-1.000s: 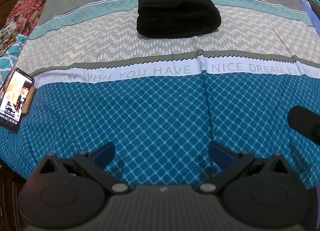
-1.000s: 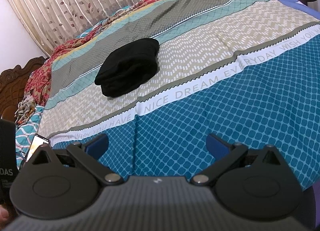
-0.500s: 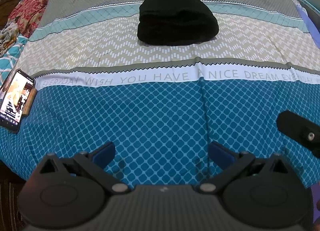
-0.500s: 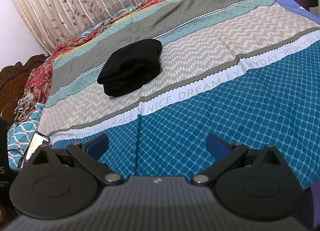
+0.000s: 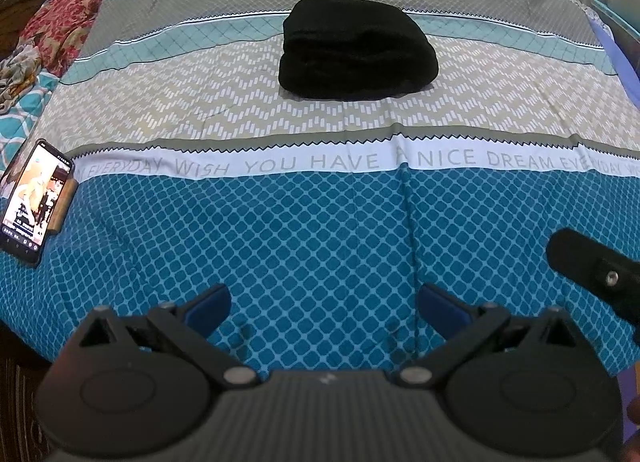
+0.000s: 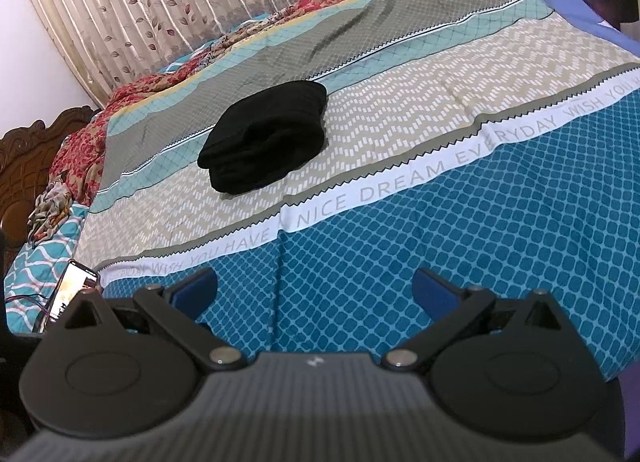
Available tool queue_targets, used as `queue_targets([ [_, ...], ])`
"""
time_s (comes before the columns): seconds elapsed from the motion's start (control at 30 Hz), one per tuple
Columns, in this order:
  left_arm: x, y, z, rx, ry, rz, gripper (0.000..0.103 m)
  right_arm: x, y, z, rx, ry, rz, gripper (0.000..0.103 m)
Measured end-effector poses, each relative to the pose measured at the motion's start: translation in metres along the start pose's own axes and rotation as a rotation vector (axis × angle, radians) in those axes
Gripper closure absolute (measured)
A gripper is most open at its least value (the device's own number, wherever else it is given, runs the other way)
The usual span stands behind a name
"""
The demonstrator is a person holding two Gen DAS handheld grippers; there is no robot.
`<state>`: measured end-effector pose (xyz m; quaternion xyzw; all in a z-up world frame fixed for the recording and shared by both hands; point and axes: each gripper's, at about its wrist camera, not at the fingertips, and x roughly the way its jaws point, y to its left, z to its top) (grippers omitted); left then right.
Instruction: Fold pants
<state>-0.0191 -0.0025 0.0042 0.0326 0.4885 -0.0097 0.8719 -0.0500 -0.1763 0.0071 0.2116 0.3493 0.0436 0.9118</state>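
Black pants (image 5: pixel 356 55) lie folded into a thick bundle on the beige zigzag band of the bedspread, far ahead of both grippers; the right wrist view shows the pants (image 6: pixel 266 141) left of centre. My left gripper (image 5: pixel 324 304) hovers open over the blue diamond band near the bed's front edge, holding nothing. My right gripper (image 6: pixel 314 288) is open too, over the same blue band, empty. Part of the right gripper's black body (image 5: pixel 596 274) pokes in at the right edge of the left wrist view.
A lit phone (image 5: pixel 34 201) lies at the bed's left edge, also seen as the phone (image 6: pixel 70 294) low left. Rumpled red floral bedding (image 5: pixel 64 17) and a carved wooden headboard (image 6: pixel 28 157) are at the left. Curtains (image 6: pixel 200 1) hang behind the bed.
Both grippers have drawn back and lifted slightly from the pants, so the bundle looks a little farther off. The right gripper's body has edged further into the left wrist view. Jaws unchanged.
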Motion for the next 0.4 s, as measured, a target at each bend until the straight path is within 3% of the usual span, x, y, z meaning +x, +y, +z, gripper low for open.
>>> queue_targets([
  [0.4, -0.0043, 0.0007, 0.0011, -0.009, -0.024, 0.006, 0.000, -0.0004, 0.0048, 0.0006, -0.017, -0.006, -0.002, 0.000],
])
